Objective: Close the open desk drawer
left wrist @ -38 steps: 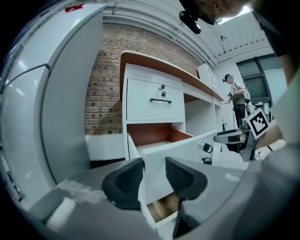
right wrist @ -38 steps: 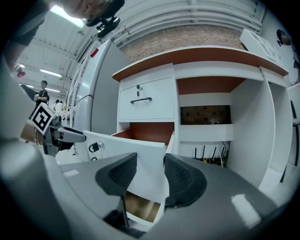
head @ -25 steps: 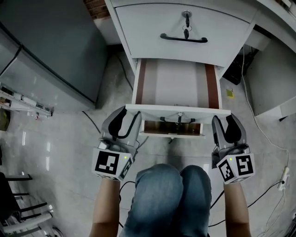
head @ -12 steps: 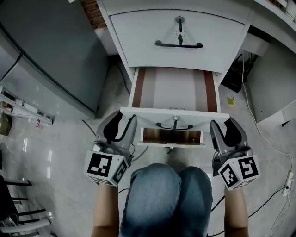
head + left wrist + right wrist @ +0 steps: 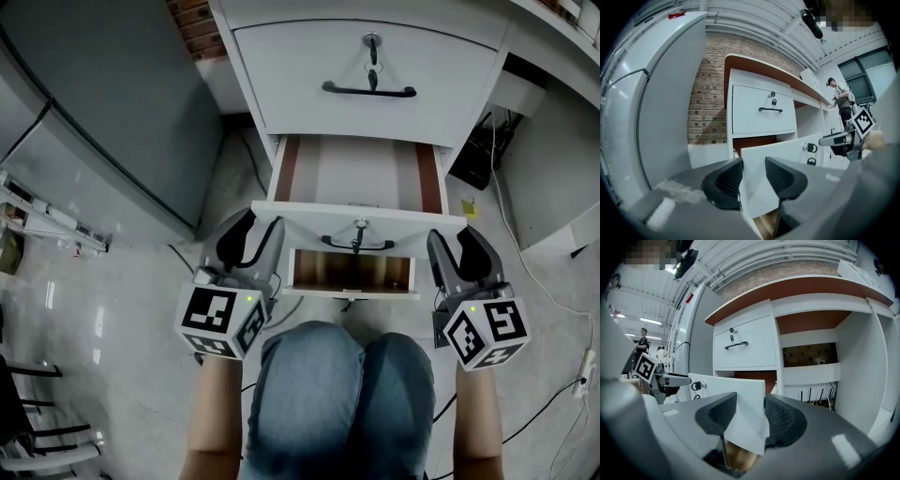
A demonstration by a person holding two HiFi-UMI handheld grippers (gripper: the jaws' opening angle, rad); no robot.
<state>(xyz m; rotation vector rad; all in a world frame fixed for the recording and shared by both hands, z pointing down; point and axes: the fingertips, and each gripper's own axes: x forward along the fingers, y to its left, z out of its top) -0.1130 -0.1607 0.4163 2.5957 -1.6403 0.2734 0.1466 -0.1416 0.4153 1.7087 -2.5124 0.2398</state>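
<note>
The open white drawer juts from the desk; its front panel carries a black handle and a key. My left gripper sits at the panel's left end, my right gripper at its right end. Both point at the desk with jaws partway apart. In the left gripper view the panel's left edge shows in the gap of my left gripper. In the right gripper view the panel's right edge shows in the gap of my right gripper. Neither pair of pads clamps anything.
Above the open drawer is a shut drawer with a black handle and hanging keys. A tall grey cabinet stands to the left. Cables trail on the floor at right. The person's knees are just below the drawer.
The drawer front sits slightly nearer the desk, with less of the drawer's inside showing. Both grippers stay at its ends, jaws unchanged.
</note>
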